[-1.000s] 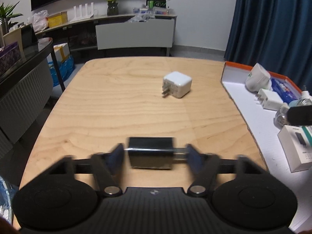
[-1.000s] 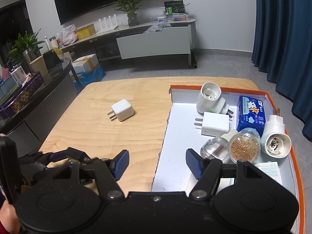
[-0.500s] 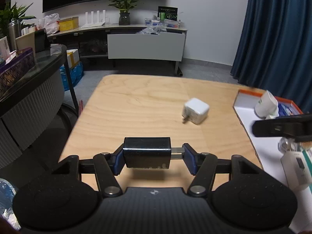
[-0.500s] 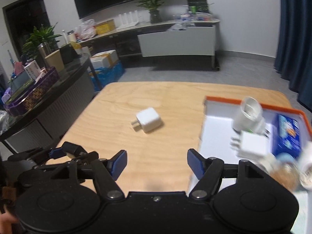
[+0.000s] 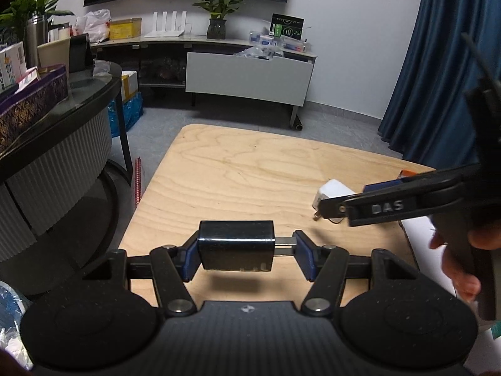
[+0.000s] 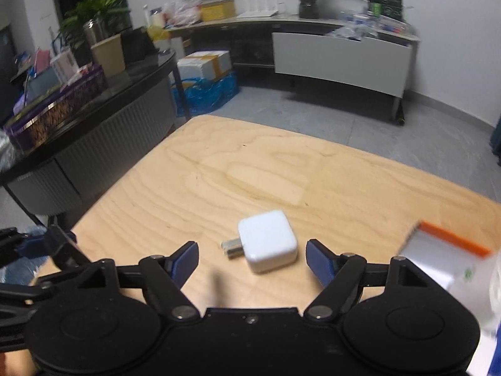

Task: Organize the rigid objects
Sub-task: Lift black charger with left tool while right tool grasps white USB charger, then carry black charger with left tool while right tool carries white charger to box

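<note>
My left gripper (image 5: 245, 255) is shut on a black plug adapter (image 5: 236, 249) and holds it above the near part of the wooden table (image 5: 250, 169). Its metal prongs point right against the right pad. A white plug adapter (image 6: 267, 244) lies on the table, prongs to the left. My right gripper (image 6: 252, 260) is open and empty, its fingers on either side of the white adapter and just short of it. In the left wrist view the right gripper's finger (image 5: 391, 205) partly hides the white adapter (image 5: 332, 189).
An orange-edged white tray (image 6: 451, 250) sits at the table's right side, blurred. A dark curved counter (image 6: 94, 125) with boxes stands left of the table. A low sideboard (image 5: 247, 75) stands at the far wall, a blue curtain (image 5: 438, 78) at the right.
My left gripper has lifted the black adapter off the table and drawn back. My right gripper has swung left from the tray to the white adapter, still open.
</note>
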Demonstrator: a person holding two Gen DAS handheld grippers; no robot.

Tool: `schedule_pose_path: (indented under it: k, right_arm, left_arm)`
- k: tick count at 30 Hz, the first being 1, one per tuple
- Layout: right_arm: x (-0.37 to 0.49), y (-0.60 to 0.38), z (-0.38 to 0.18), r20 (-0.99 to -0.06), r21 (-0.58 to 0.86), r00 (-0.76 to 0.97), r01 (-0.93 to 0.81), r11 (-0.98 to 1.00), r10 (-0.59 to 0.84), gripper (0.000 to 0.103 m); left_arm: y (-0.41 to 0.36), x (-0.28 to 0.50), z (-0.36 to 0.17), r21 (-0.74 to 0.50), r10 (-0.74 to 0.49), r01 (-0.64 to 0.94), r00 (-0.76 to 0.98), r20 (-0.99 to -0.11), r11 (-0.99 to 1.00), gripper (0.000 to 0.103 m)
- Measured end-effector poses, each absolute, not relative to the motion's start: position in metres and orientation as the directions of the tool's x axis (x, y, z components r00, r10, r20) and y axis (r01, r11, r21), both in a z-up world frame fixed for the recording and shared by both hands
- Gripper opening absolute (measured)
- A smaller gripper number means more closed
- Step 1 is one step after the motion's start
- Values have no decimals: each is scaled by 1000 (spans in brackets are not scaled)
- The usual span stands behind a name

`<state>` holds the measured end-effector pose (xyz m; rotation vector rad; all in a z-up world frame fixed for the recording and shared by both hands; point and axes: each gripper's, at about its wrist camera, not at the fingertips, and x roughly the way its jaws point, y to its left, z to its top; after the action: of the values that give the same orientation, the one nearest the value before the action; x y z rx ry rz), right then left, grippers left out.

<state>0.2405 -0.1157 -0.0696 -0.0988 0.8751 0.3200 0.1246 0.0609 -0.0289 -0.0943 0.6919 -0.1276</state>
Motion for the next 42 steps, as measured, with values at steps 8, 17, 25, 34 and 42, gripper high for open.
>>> schedule_pose_path:
  k: [8, 17, 25, 34, 42]
  right_arm:
    - [255, -107, -92, -781, 5, 581, -361, 932, 230, 79]
    - [230, -116, -75, -752, 42, 623, -282, 959, 216, 69]
    - [178, -123, -38, -691, 79, 684, -251, 965, 234, 69]
    - [118, -125, -13, -670, 61, 720, -193, 979, 184, 69]
    - [79, -134, 0, -664, 77, 737, -96, 992, 123, 69]
  left_arm:
    - [63, 130, -34, -140, -141, 65, 750, -646, 988, 61]
    - [62, 128, -28, -142, -131, 51, 753, -645, 989, 61]
    - [55, 115, -12, -135, -138, 69, 775, -617, 988, 61]
    - [46, 94, -1, -125, -152, 95, 789, -596, 988, 61]
    - [38, 78, 9, -111, -151, 106, 793, -590, 988, 61]
